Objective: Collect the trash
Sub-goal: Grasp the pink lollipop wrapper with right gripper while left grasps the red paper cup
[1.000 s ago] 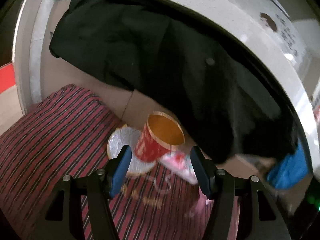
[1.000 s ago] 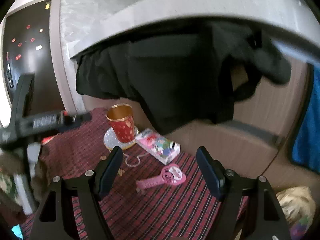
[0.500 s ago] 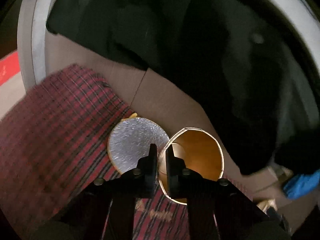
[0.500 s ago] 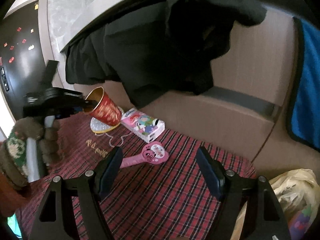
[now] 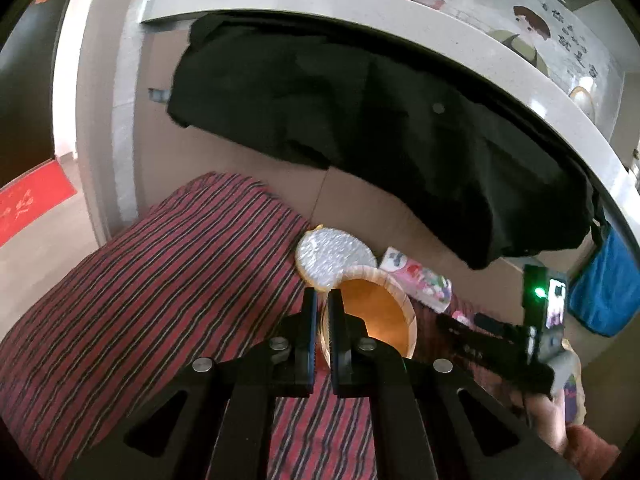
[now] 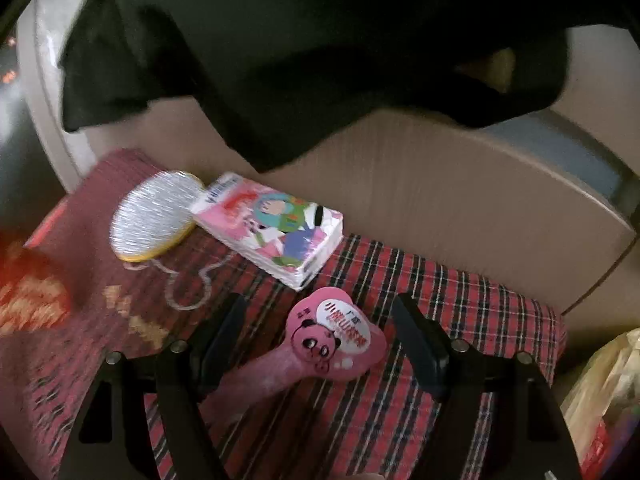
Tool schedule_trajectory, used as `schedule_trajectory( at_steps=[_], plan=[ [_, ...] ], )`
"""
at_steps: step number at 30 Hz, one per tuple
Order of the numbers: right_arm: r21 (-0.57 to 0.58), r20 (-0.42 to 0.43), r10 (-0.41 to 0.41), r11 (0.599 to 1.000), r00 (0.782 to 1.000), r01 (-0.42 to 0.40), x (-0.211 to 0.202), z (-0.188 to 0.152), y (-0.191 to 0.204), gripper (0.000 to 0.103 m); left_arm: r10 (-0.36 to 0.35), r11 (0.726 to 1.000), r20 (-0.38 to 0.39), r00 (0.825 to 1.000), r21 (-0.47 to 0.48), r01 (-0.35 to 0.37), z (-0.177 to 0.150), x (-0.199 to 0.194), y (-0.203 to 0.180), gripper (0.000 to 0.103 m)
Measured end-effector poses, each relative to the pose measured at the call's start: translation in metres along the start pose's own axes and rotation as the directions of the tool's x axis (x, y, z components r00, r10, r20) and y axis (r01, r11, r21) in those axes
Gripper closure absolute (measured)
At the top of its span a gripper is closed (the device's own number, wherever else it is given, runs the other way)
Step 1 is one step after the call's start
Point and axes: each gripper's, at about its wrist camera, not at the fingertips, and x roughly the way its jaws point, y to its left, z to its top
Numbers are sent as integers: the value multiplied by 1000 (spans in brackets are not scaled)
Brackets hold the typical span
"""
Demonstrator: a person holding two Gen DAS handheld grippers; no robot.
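In the left wrist view, our left gripper (image 5: 323, 312) is pinched on the rim of a paper cup (image 5: 374, 316), above the red plaid cloth (image 5: 160, 280). In the right wrist view, our right gripper (image 6: 316, 332) gapes wide and empty over a pink panda wrapper (image 6: 332, 336), seemingly not touching it, near a tissue pack (image 6: 272, 224).

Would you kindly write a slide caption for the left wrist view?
Left gripper pinches the paper cup by its rim above the striped cloth, silver coaster behind.
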Motion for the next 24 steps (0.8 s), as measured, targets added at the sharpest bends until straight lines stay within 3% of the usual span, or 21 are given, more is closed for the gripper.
schedule_trajectory(
  at_steps=[5,8,14,18,21,22,24],
  plan=[
    [-8,-61,-10,1000,998,10,8,-9,-2,36,-4,1000,-15,1000,-17,4,-10,-10,9,98],
    [-6,-61,36,999,998,-36,-2,-15,-7,55,-13,1000,-20,1000,-17,12,-13,-13,6,98],
    [-10,6,147,989,989,-147,-50,-28,-18,55,-11,1000,-7,1000,-8,11,-20,-27,-7,98],
    [-16,44,202,979,978,-202,-87,-33,-23,55,-22,989,3,1000,-144,22,-14,-26,10,95],
    [-40,62,229,973,971,-227,-108,-41,-24,55,-39,979,33,999,-201,45,-3,-23,20,70],
    [-47,67,237,971,969,-234,-112,-42,-20,55,-43,979,39,998,-195,50,-1,-21,20,55],
    [-46,70,262,965,962,-259,-114,-46,-21,55,-77,982,34,996,-169,82,0,-14,15,48]
  ],
)
